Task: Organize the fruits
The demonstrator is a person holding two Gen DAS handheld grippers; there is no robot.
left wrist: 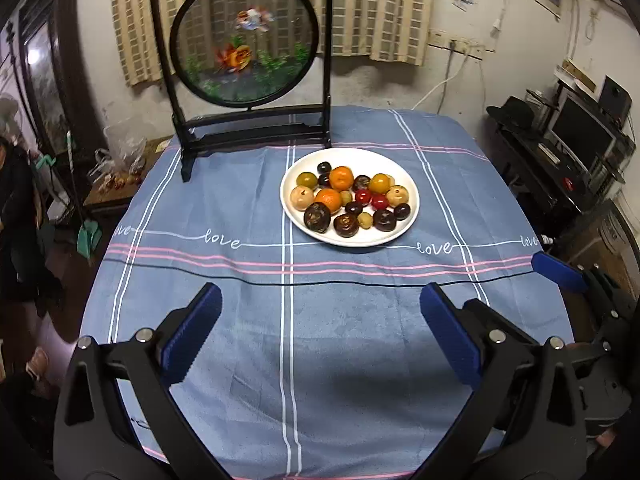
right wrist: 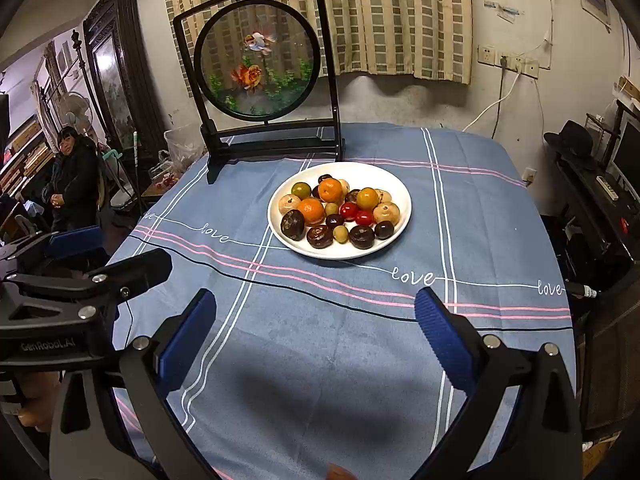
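Both wrist views toward shared plate (left wrist: 412, 200)

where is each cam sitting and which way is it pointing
Left wrist: sits on the left tongs, low over the near table edge, facing the white plate of fruits and the framed goldfish screen; its own two open blue pads show, with the right tongs at the right edge.
Right wrist: sits on the right tongs, same heading, plate dead ahead; its open pads show, with the left tongs at the left.
Shared: plate, fruits, screen, blue tablecloth.
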